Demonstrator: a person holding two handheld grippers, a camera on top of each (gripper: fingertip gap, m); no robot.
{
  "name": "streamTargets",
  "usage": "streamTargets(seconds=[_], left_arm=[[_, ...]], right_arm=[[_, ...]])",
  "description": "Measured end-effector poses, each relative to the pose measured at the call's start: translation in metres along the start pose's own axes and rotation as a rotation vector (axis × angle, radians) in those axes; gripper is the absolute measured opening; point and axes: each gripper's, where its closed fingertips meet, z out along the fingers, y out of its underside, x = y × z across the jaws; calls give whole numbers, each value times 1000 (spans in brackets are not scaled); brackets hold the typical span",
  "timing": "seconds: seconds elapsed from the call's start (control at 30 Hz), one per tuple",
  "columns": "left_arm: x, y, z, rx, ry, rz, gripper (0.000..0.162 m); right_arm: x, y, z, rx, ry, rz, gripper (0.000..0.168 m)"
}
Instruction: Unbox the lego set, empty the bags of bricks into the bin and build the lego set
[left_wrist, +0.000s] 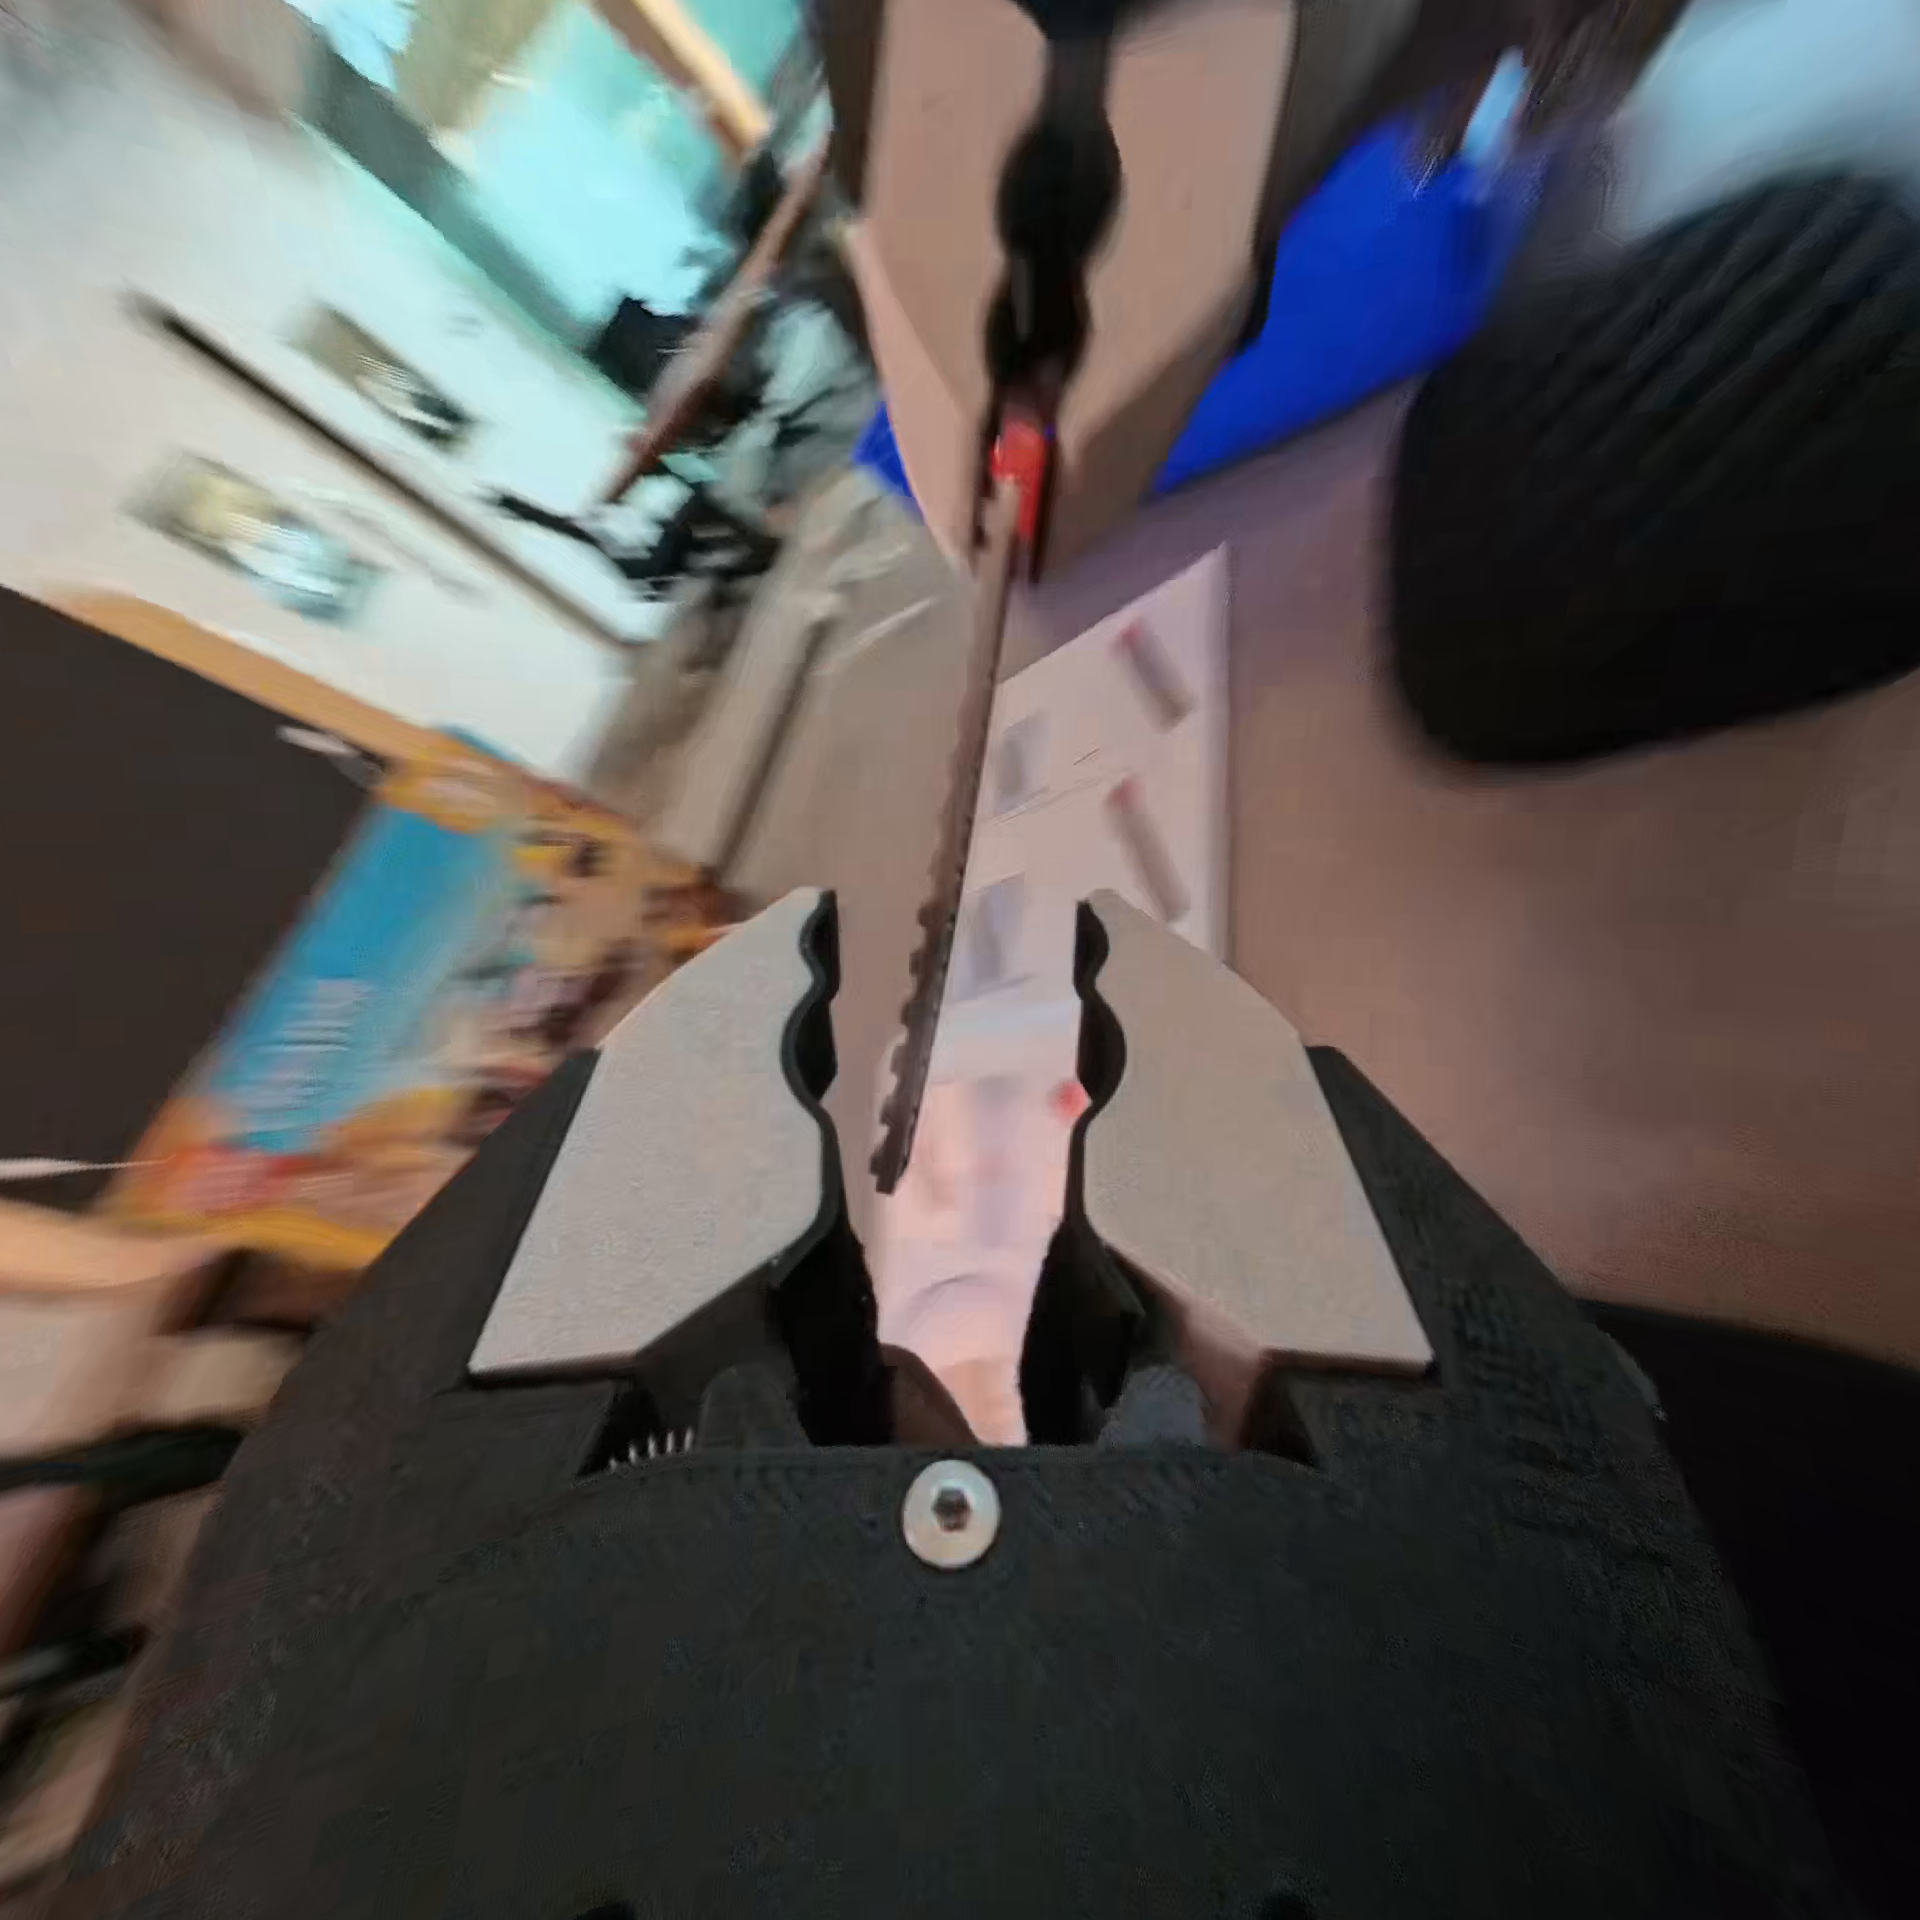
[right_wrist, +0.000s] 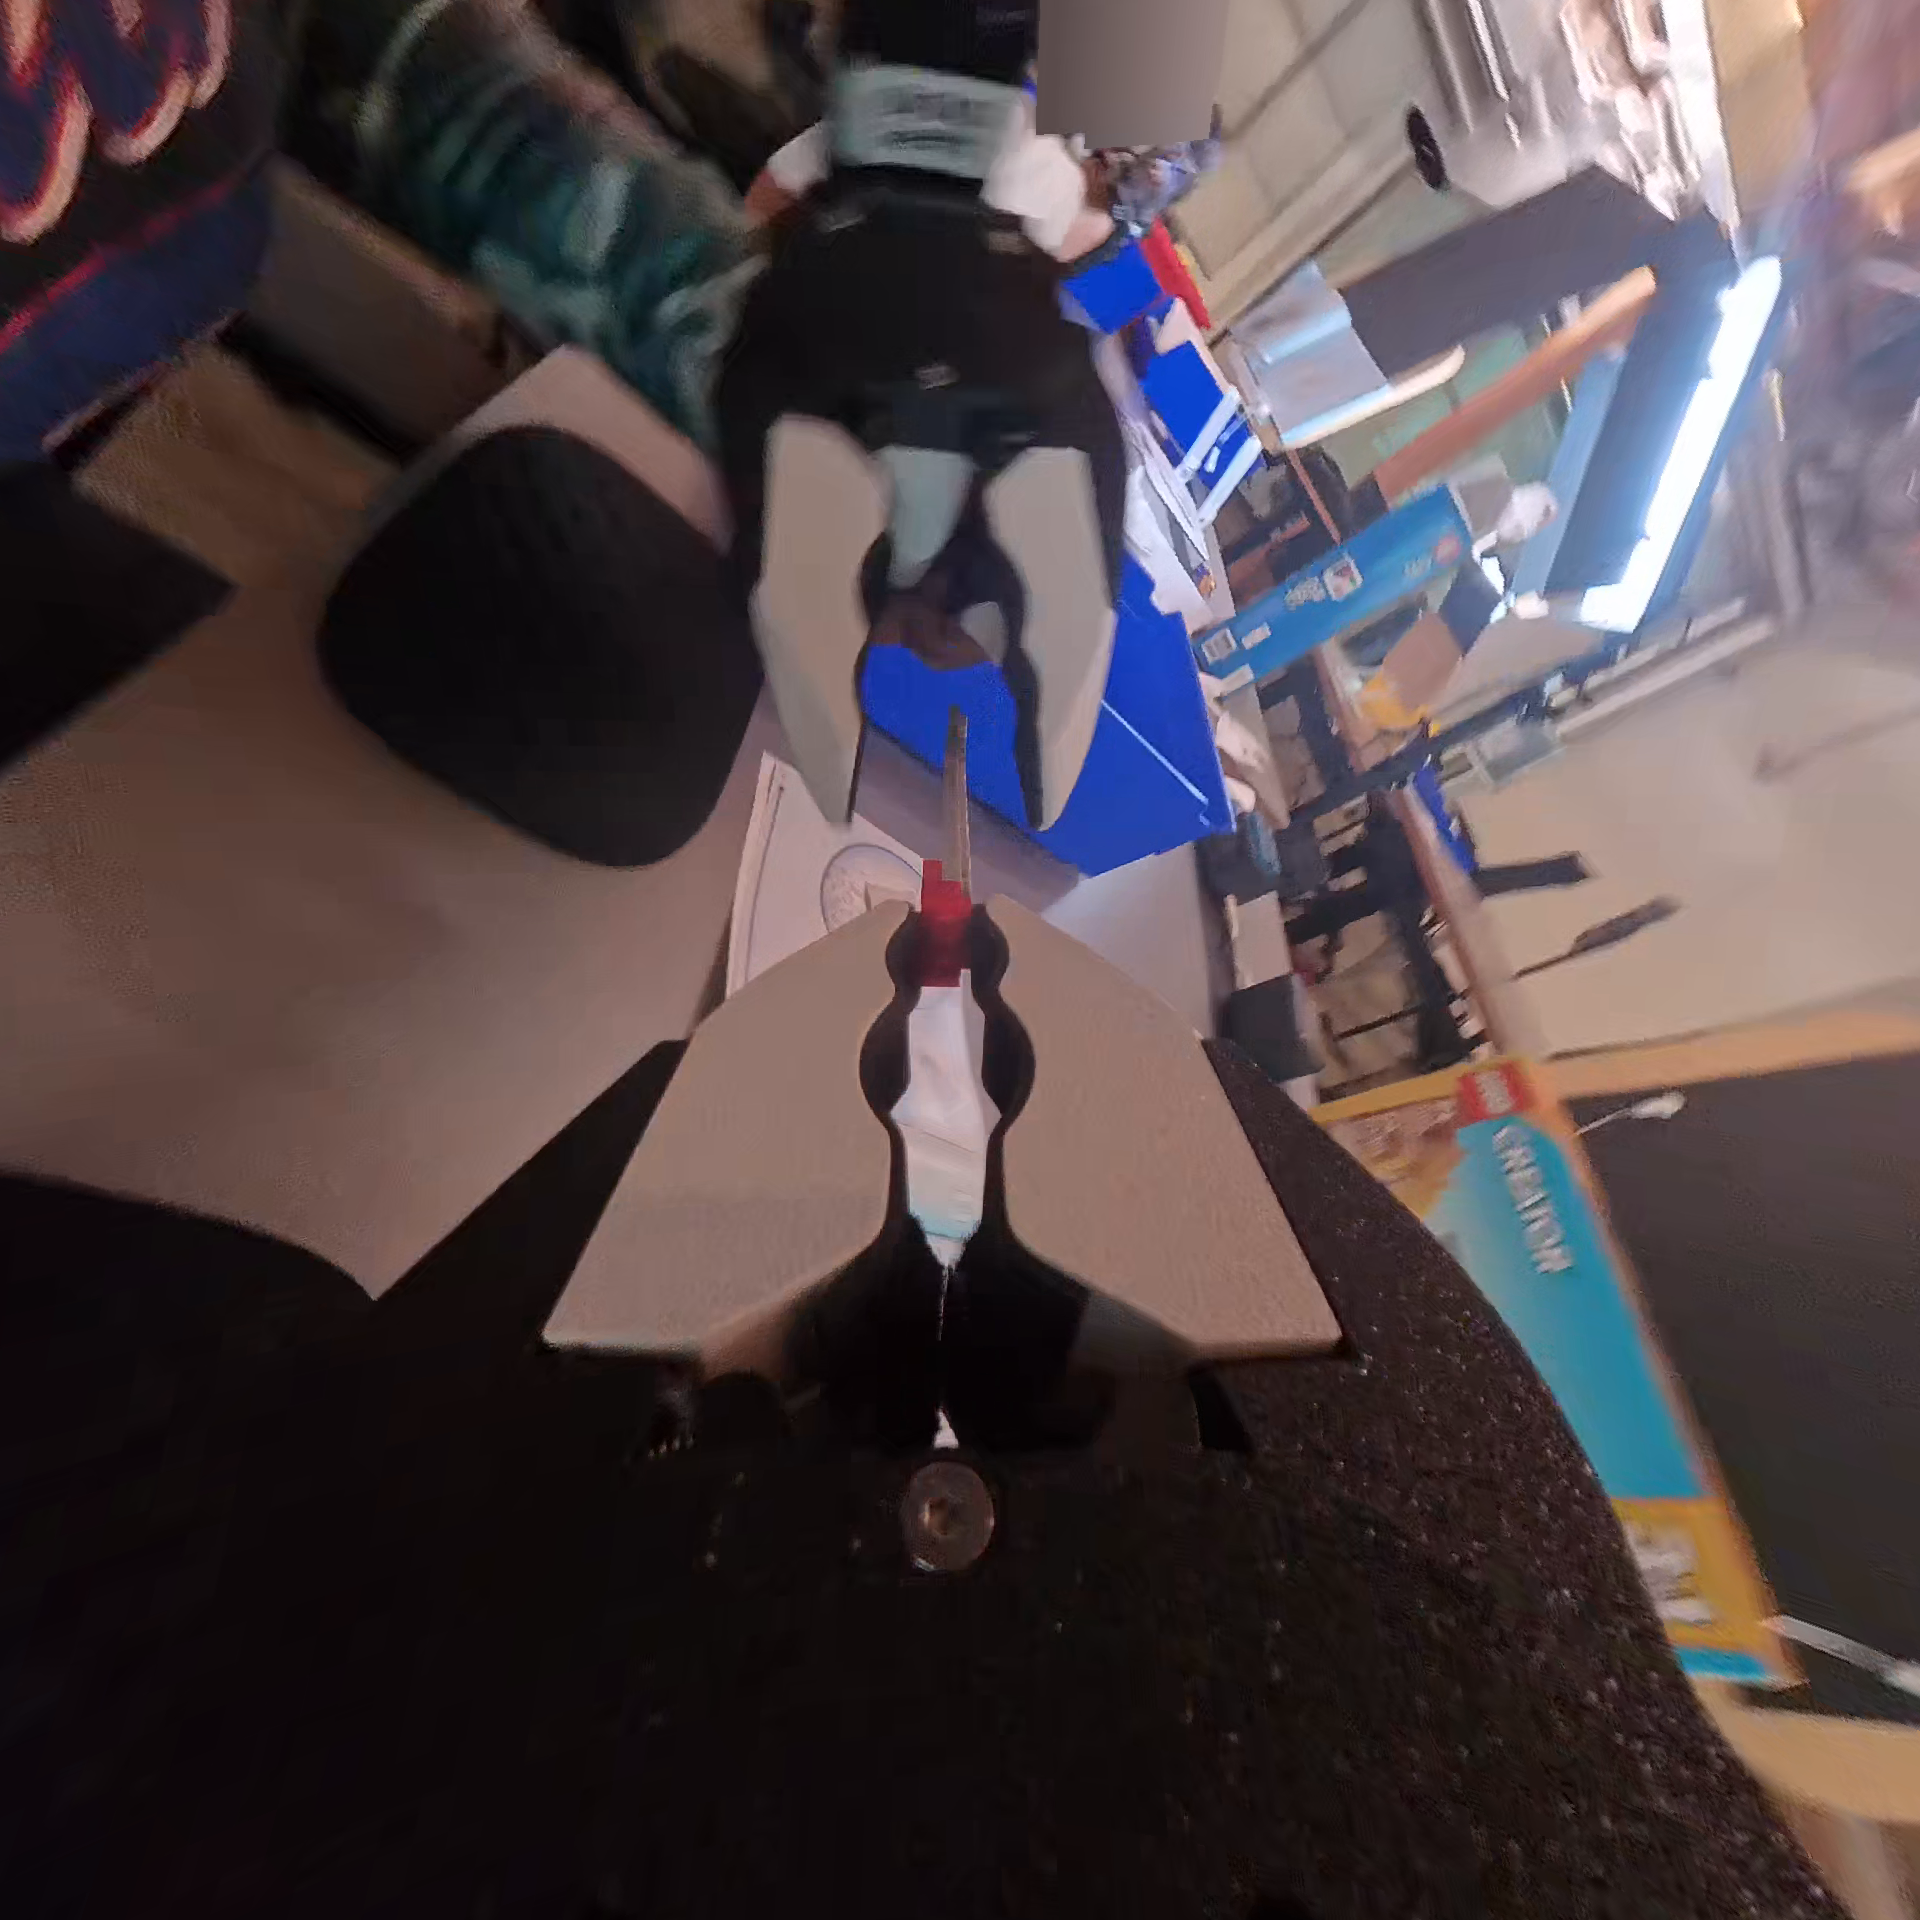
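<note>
Left wrist view. The table (left_wrist: 1507, 987) is a pale grey-tan surface; the room behind it is badly smeared by motion blur, and only light walls and dark furniture can be made out. A white instruction sheet (left_wrist: 1122, 727) lies on the table, with the blue bin (left_wrist: 1351, 343) beyond it and a black pad (left_wrist: 1662, 468) to the right. The lego box (left_wrist: 416, 987), blue and yellow, lies at left, blurred. The left gripper (left_wrist: 956, 935) stands open; a long dark studded plate (left_wrist: 951, 862) passes between its fingers without touching either. At the far end, the right gripper (left_wrist: 1029, 457) is clamped on the plate and a red brick (left_wrist: 1018, 478).

Right wrist view. The right gripper (right_wrist: 945, 914) is closed on the red brick (right_wrist: 943, 930), with the plate (right_wrist: 956, 800) seen edge-on, thin and hard to read. The left gripper (right_wrist: 940, 790) faces it, fingers apart round the plate's far end. The bin (right_wrist: 1132, 748) sits behind it, the lego box (right_wrist: 1579, 1299) at right, cut off by the gripper body. The room beyond is cluttered and blurred.
</note>
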Motion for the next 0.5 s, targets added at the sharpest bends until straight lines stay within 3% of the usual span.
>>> streamTargets(seconds=[0.1,0.17,0.37,0.5], left_arm=[[8,-29,-14,157,369,-388,45],[9,-37,-18,188,526,-495,41],[45,-25,-9,30,785,-489,32],[59,-25,-7,42,818,-478,22]], right_arm=[[-6,-8,-2,-45,-81,-189,8],[-12,-13,-2,-71,-142,-269,9],[-22,-23,-6,-70,-198,-338,8],[-31,-21,-9,-69,-190,-308,9]])
